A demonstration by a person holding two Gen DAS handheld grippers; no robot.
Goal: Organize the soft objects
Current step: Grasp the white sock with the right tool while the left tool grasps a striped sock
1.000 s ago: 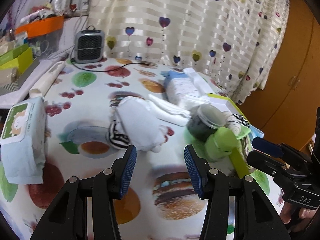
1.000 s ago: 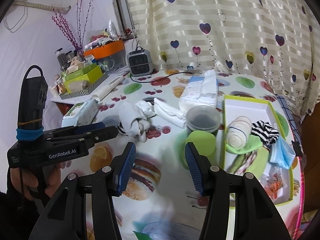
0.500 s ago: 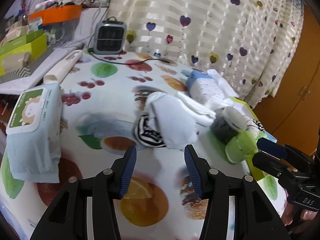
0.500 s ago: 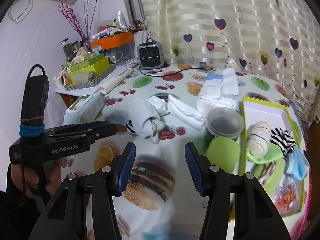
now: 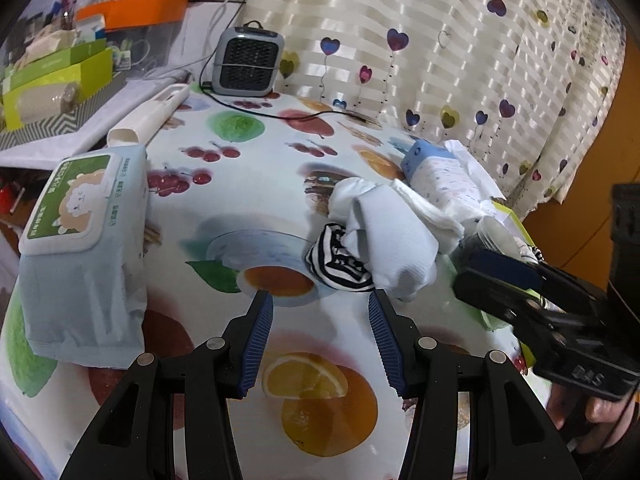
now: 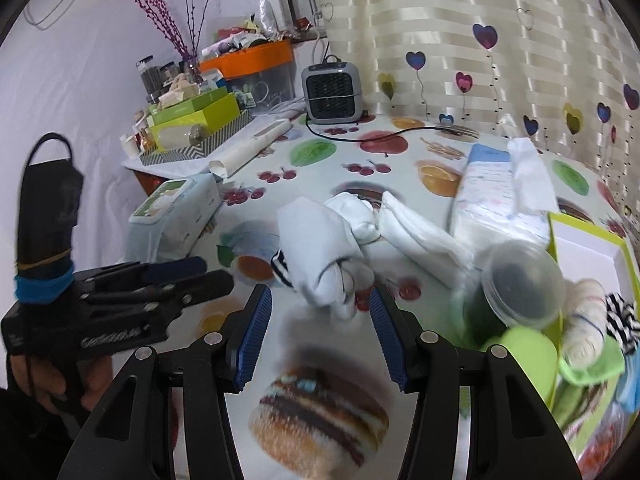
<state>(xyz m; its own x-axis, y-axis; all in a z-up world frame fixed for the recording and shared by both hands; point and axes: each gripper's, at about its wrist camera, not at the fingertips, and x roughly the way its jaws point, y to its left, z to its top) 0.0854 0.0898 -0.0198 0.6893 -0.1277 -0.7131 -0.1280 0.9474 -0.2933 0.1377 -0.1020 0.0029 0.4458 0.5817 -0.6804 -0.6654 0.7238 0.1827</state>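
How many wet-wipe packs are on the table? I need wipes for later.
1: the wet-wipe pack lies at the table's left edge, near the white tube. Others may be hidden in clutter.

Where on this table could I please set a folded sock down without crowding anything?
Bare cloth lies between the wet-wipes pack and the sock bundle, and beyond it toward the small heater. It is crowded from the bundle to the green-rimmed box.

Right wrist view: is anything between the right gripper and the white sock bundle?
Nothing visible. The right gripper is open, and the white sock bundle lies just beyond its fingertips on bare tablecloth. The lidded jar sits off to the right.
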